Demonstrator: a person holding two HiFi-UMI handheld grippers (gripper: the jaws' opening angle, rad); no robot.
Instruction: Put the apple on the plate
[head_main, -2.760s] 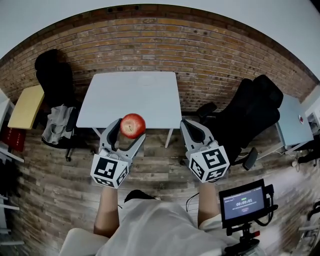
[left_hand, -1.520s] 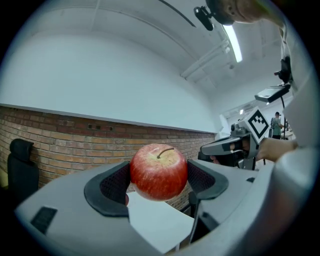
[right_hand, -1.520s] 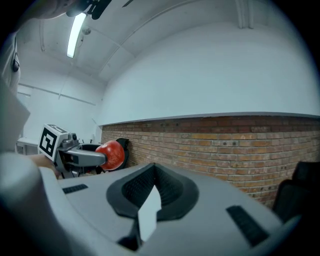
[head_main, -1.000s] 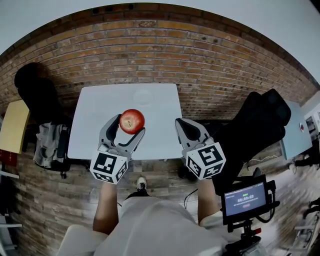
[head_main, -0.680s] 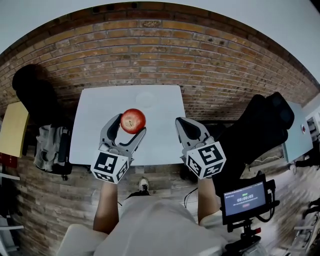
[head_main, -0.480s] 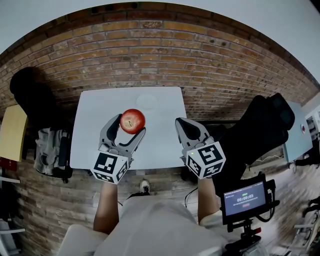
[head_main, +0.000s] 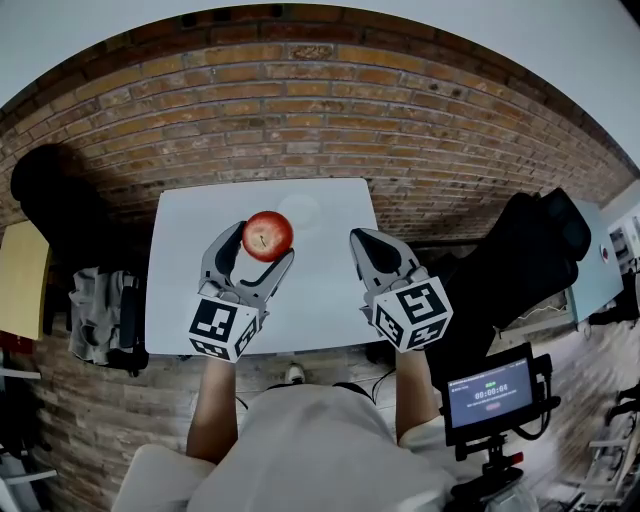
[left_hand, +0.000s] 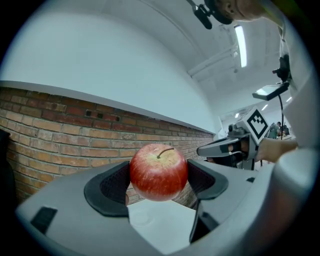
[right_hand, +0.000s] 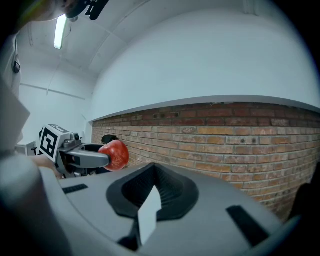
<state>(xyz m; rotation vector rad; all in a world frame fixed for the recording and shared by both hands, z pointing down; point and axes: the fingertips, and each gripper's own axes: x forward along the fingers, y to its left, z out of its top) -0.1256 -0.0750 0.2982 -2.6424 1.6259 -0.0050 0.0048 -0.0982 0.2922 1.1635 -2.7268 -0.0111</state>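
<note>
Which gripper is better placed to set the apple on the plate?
The left gripper: it clamps the apple, and the plate lies just ahead. The right gripper is shut and empty.

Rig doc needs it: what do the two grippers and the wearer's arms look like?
Left gripper and right gripper match: grey moulded bodies, black ribbed pads inside the jaws, and a white cube with black square markers at each rear. The person wears a white short-sleeved top.
</note>
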